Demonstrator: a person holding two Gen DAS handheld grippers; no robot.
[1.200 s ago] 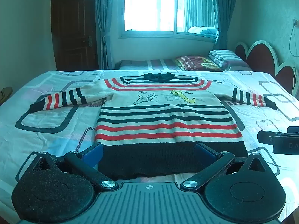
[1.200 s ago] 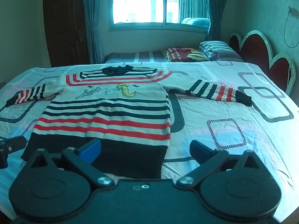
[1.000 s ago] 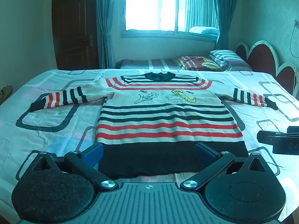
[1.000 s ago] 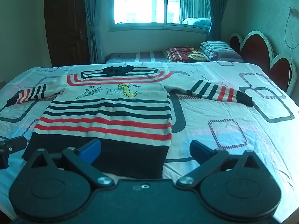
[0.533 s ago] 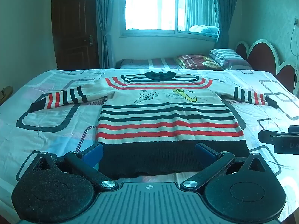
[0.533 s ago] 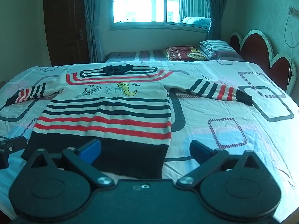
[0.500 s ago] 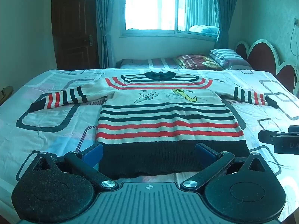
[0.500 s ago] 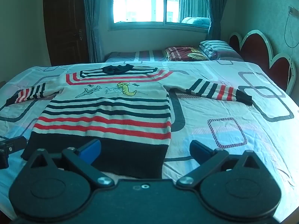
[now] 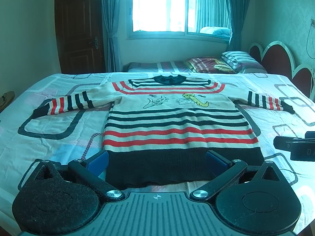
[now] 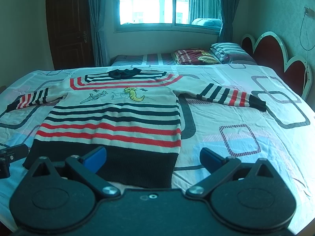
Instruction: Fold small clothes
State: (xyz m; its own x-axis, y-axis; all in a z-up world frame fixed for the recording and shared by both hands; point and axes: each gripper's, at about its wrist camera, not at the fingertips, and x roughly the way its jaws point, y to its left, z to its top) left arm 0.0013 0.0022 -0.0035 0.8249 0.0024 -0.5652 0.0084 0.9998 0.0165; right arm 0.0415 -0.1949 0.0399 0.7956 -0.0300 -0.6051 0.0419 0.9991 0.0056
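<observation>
1. Here, readable writing was scarce: the letters "DA" showed on the right gripper point(image 9: 295, 146) at the edge of the left view; the print on the dark red pillow point(image 10: 195, 56) was too small to read.
2. The cream knitted sweater with red and black stripes point(image 9: 177, 122) lay flat, sleeves spread, on the white bedsheet with rounded grey rectangles point(image 10: 246, 137).
3. The left gripper point(image 9: 156, 160) hung at the sweater's black hem, jaws wide apart; the right one's jaws were also apart.
4. A bright window point(image 9: 161, 9) and a dark wooden door point(image 9: 78, 29) stood behind.
</observation>
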